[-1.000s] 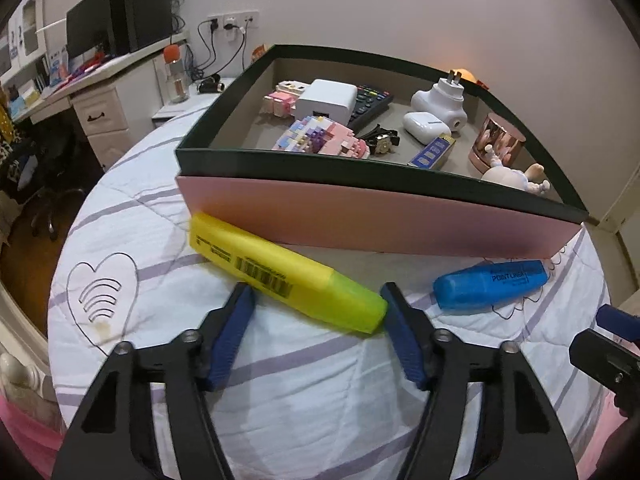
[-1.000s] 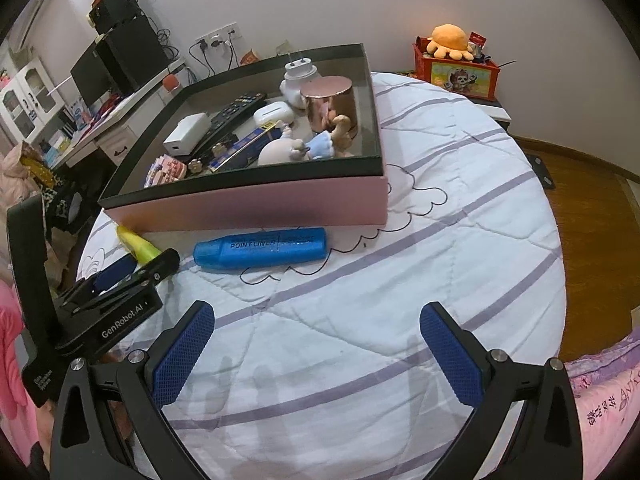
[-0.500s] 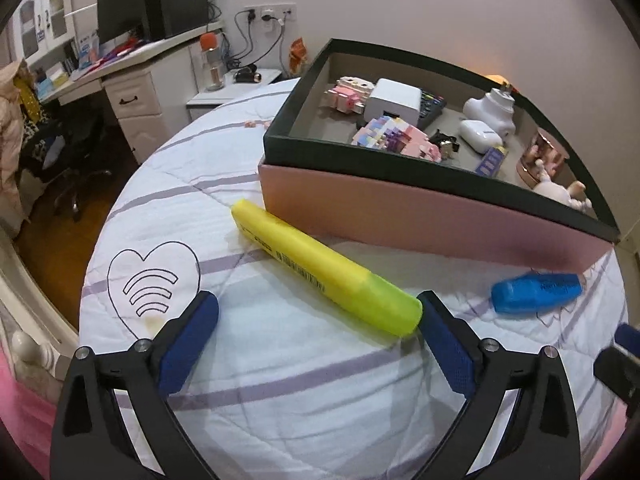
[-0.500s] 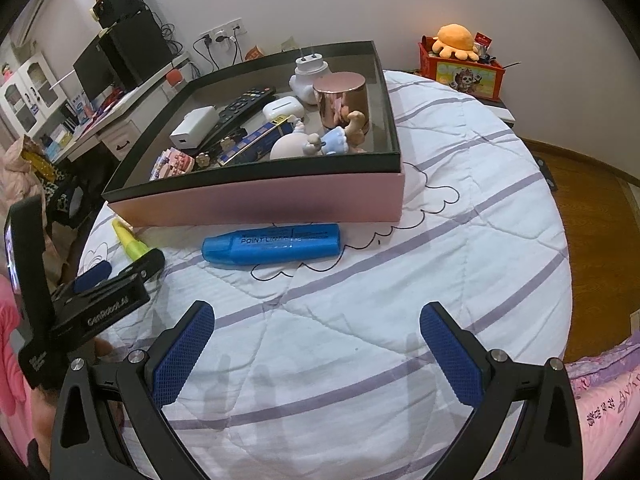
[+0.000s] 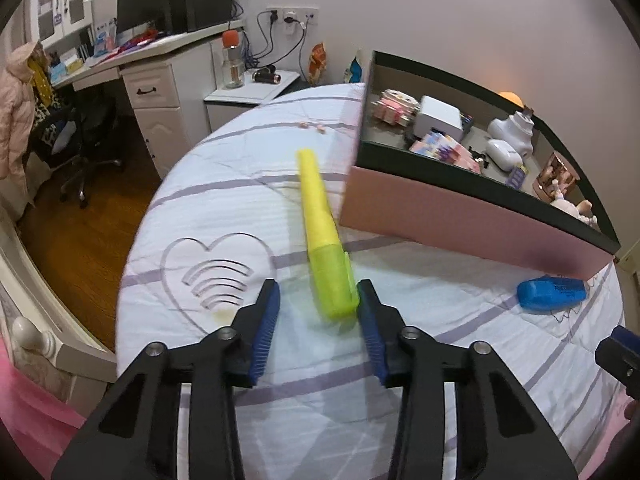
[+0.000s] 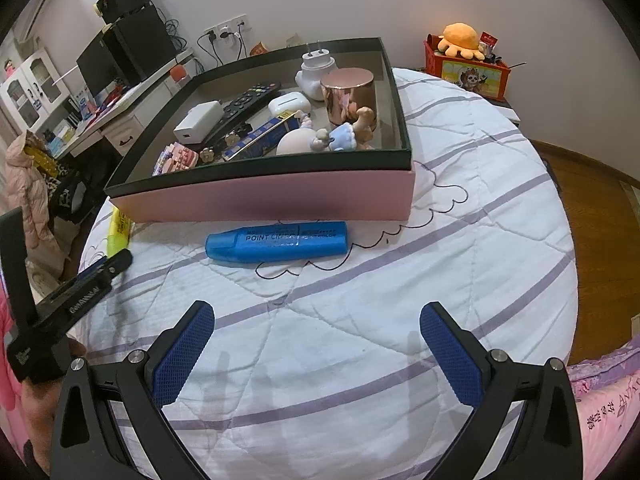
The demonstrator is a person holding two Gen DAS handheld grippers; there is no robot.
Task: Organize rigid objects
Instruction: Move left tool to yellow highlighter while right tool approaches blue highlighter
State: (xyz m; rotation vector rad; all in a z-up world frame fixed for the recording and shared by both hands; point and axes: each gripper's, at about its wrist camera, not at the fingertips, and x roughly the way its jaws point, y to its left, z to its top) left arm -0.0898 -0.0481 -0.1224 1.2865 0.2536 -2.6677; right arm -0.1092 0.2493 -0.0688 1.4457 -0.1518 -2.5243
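White quilt (image 6: 400, 320) with purple stripes. Left gripper (image 5: 316, 316) spread around cap end of yellow marker (image 5: 320, 232), right pad touching cap, left pad apart. Right gripper (image 6: 316, 348) spread wide, empty, blue marker (image 6: 276, 242) ahead beside pink box (image 6: 260, 200).

The blue marker (image 6: 276, 242) lying on the bed carries dark print along its barrel. The larger line reads "POINT" followed by letters that look like "LINER", though glare blurs the middle of the word. Smaller print beside it cannot be made out. The black body of the left tool (image 6: 86, 294), seen from the right wrist view, bears small white lettering too blurred to read. No other text is legible.
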